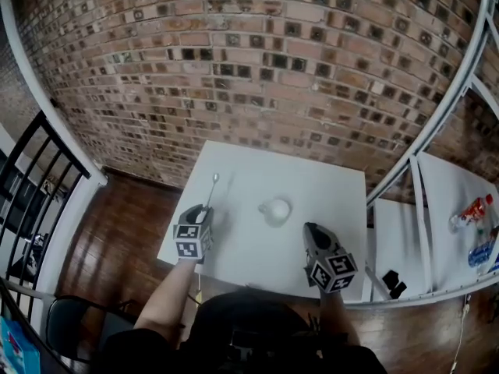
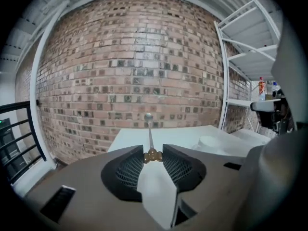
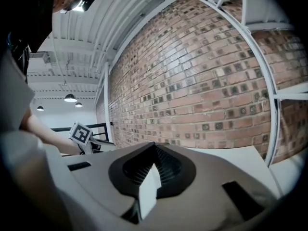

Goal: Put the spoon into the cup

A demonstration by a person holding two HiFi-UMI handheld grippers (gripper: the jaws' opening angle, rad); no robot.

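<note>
My left gripper [image 1: 207, 210] is shut on the brown bow-shaped end of a thin metal spoon [image 1: 212, 187], lifted above the left part of the white table [image 1: 327, 185]. In the left gripper view the spoon [image 2: 149, 131] sticks straight out from between the pads of the left gripper [image 2: 152, 155], bowl end far from me. A small white cup [image 1: 274, 209] stands near the table's middle, right of the spoon; the cup [image 2: 211, 141] is apart from it. My right gripper [image 1: 310, 232] hovers at the table's front right; the right gripper [image 3: 155, 147] is shut with nothing in it.
A brick wall [image 1: 257, 61] rises behind the table. A white metal shelf [image 1: 437, 201] with bottles [image 1: 473, 212] stands at the right. A black railing [image 1: 31, 185] runs along the left. A small black object [image 1: 394, 284] lies at the shelf's foot.
</note>
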